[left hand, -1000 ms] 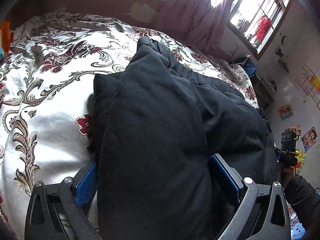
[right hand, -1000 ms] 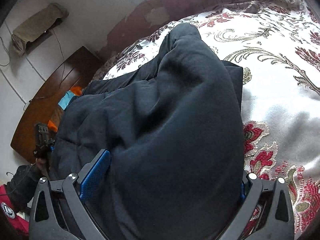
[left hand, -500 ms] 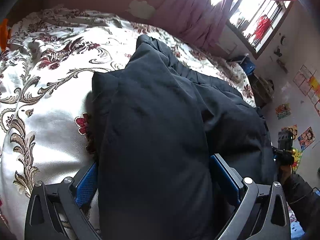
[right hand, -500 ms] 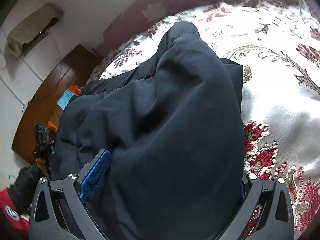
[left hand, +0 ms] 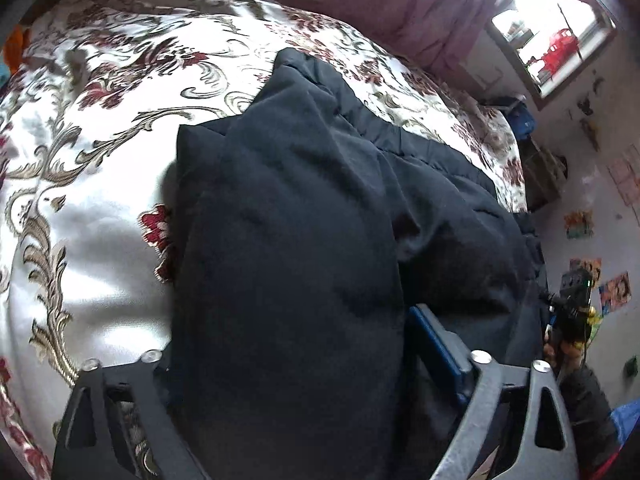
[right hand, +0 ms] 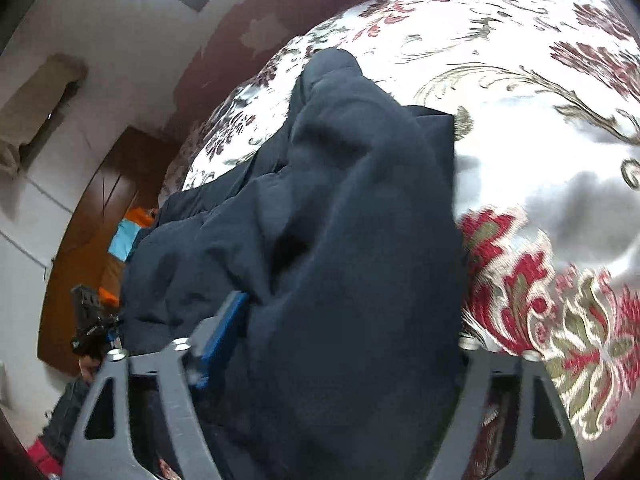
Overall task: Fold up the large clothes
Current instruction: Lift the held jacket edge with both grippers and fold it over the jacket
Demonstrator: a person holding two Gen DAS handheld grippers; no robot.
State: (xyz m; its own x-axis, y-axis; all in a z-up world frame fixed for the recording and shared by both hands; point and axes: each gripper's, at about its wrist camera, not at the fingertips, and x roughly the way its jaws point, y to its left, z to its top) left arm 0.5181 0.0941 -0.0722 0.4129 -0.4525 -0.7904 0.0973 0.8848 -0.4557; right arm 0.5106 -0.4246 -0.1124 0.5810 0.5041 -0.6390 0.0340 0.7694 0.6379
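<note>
A large dark navy padded jacket (left hand: 300, 200) (right hand: 360, 200) lies bunched on a bed with a white floral bedspread (left hand: 100, 200) (right hand: 540, 140). My left gripper (left hand: 288, 340) straddles a thick fold of it. Its jaws are closing, one blue pad (left hand: 436, 344) is against the cloth and the other is buried under it. My right gripper (right hand: 348, 320) straddles another fold at the jacket's opposite side. Its jaws are closing too, and the blue pad (right hand: 224, 332) digs into the fabric while the far pad is hidden.
Behind the bed are a reddish wall, a pink curtain (left hand: 432, 12) and a bright window (left hand: 552, 36). Posters (left hand: 580, 224) hang on the side wall. A brown wooden panel (right hand: 100, 200) with orange and blue items (right hand: 132, 232) stands past the bed's other side.
Both grippers' jaws have come closer together and squeezed the jacket folds between them. Both views have tilted and rolled slightly. The jacket lies where it did.
</note>
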